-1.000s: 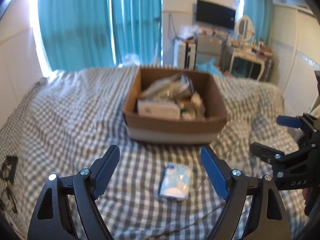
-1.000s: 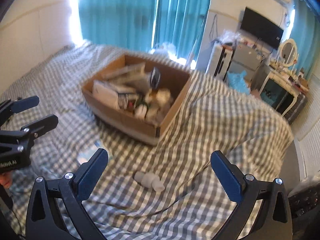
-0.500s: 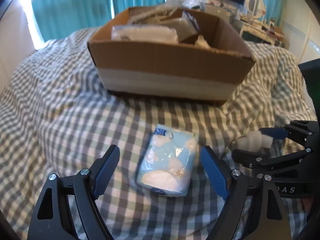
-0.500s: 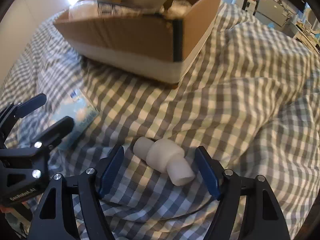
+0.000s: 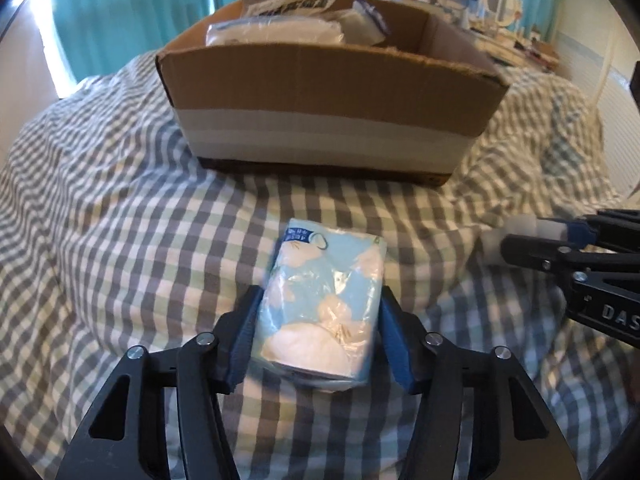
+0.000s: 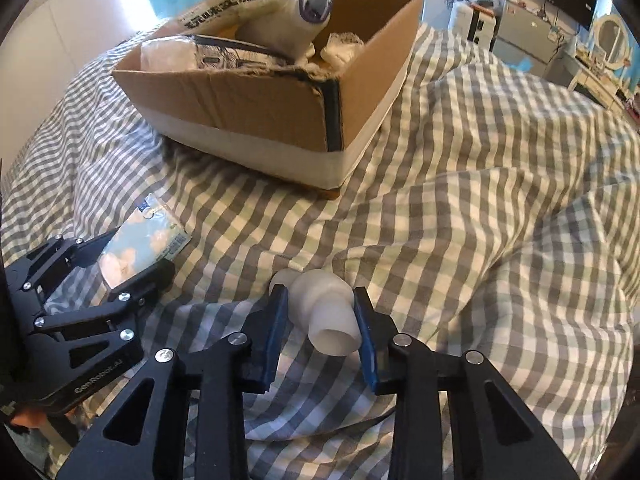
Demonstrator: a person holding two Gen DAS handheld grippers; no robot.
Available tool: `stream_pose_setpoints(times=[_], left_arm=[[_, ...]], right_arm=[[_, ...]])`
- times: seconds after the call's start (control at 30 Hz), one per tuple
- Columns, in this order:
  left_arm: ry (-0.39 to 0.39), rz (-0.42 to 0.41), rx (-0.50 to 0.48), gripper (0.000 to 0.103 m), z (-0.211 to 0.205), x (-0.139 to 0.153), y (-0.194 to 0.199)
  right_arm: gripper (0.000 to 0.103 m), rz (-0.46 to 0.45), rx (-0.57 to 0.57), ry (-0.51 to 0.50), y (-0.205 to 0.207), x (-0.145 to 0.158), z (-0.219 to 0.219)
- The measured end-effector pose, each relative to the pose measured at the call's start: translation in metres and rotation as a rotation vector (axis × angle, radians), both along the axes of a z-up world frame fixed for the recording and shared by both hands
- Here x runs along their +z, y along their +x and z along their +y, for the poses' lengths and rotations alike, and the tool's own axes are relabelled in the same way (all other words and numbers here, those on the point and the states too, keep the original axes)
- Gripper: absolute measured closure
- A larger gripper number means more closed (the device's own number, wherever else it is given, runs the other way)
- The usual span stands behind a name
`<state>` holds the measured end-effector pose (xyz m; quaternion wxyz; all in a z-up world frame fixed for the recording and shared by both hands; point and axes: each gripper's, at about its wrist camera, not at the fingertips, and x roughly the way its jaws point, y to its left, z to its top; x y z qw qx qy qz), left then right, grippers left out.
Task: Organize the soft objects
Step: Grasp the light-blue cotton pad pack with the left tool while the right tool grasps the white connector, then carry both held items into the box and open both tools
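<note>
A light blue tissue pack (image 5: 326, 304) lies on the checked bed cover, and my left gripper (image 5: 320, 320) is shut on its sides. It also shows in the right wrist view (image 6: 138, 246), between the left gripper's fingers (image 6: 132, 280). A white soft roll (image 6: 320, 312) lies on the cover and my right gripper (image 6: 320, 316) is shut on it. In the left wrist view the right gripper (image 5: 568, 240) holds the roll (image 5: 516, 226) at the right edge. A cardboard box (image 5: 320, 92) full of soft packs stands just beyond both grippers; it also shows in the right wrist view (image 6: 260, 108).
The grey-and-white checked bed cover (image 6: 480, 200) is rumpled into folds on the right. Teal curtains (image 5: 120, 8) hang behind the bed. A dresser with a round mirror (image 6: 608, 40), a television and cluttered furniture stand at the back right.
Both grippers came down and forward to the bed. The left one closed on the tissue pack and the right one closed on the white roll; both were open before.
</note>
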<state>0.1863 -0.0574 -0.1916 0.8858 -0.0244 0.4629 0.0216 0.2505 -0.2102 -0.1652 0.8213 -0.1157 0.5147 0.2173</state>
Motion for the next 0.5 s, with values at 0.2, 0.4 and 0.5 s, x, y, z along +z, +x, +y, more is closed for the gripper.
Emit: stream_pose_setpoints(times=[0.2, 0.4, 0.5], left_arm=[[-0.043, -0.043, -0.034, 0.049, 0.012, 0.025, -0.018], [-0.059, -0.100, -0.045, 0.049, 0.031, 0.060, -0.028], [-0.068, -0.125, -0.046, 0.049, 0.036, 0.075, -0.029]], right_arm=[[0.071, -0.119, 0.010, -0.018, -0.017, 0.028, 0.005], [0.072, -0.159, -0.009, -0.017, -0.034, 0.056, 0.002], [0.072, -0.190, -0.014, -0.020, -0.040, 0.073, 0.007]])
